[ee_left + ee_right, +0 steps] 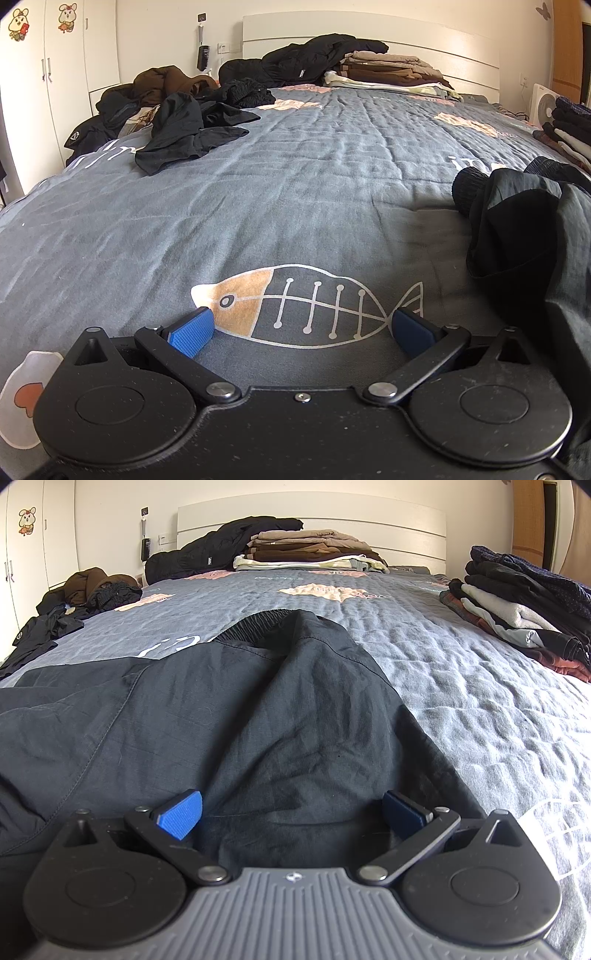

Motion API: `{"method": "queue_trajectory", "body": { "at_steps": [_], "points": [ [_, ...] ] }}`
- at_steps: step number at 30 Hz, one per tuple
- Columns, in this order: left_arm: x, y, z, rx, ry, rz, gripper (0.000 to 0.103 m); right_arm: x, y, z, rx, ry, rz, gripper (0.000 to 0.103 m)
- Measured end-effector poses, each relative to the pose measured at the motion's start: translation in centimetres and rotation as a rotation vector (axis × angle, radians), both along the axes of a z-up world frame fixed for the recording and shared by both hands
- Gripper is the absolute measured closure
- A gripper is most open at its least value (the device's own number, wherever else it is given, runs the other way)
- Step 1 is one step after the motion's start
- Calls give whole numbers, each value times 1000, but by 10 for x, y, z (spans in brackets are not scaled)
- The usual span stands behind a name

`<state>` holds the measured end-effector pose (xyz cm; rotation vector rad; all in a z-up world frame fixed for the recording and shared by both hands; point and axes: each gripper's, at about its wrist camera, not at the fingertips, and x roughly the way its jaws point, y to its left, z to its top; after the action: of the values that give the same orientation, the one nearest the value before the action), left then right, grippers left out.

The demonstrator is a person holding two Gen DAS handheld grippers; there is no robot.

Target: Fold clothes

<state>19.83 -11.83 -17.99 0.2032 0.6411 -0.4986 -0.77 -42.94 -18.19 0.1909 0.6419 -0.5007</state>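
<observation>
A dark grey garment with a ribbed black waistband lies rumpled on the grey bedspread, right in front of my right gripper. That gripper is open, its blue pads resting over the near edge of the cloth with nothing clamped. In the left wrist view the same garment bunches at the right edge. My left gripper is open above the bare bedspread, over a printed fish skeleton, and touches no clothing.
Unfolded black and brown clothes are heaped at the far left. A folded brown and beige stack and a black jacket sit by the white headboard. Another folded stack stands at the right edge. A wardrobe is at left.
</observation>
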Motion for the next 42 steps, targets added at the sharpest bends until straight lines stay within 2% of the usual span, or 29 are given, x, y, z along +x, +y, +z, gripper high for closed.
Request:
{"method": "queue_trajectory", "body": {
  "at_steps": [9, 34, 36, 38, 42],
  "points": [
    [-1, -3, 0, 23, -13, 0, 0, 0, 0, 0, -1, 0, 0, 0],
    [0, 0, -1, 6, -7, 1, 0, 0, 0, 1, 2, -2, 1, 0],
    [1, 2, -4, -7, -15, -16, 0, 0, 0, 1, 1, -2, 1, 0],
    [6, 8, -3, -52, 16, -15, 0, 0, 0, 1, 1, -2, 1, 0],
    [5, 5, -3, -38, 9, -15, 0, 0, 0, 1, 1, -2, 1, 0]
  ]
}}
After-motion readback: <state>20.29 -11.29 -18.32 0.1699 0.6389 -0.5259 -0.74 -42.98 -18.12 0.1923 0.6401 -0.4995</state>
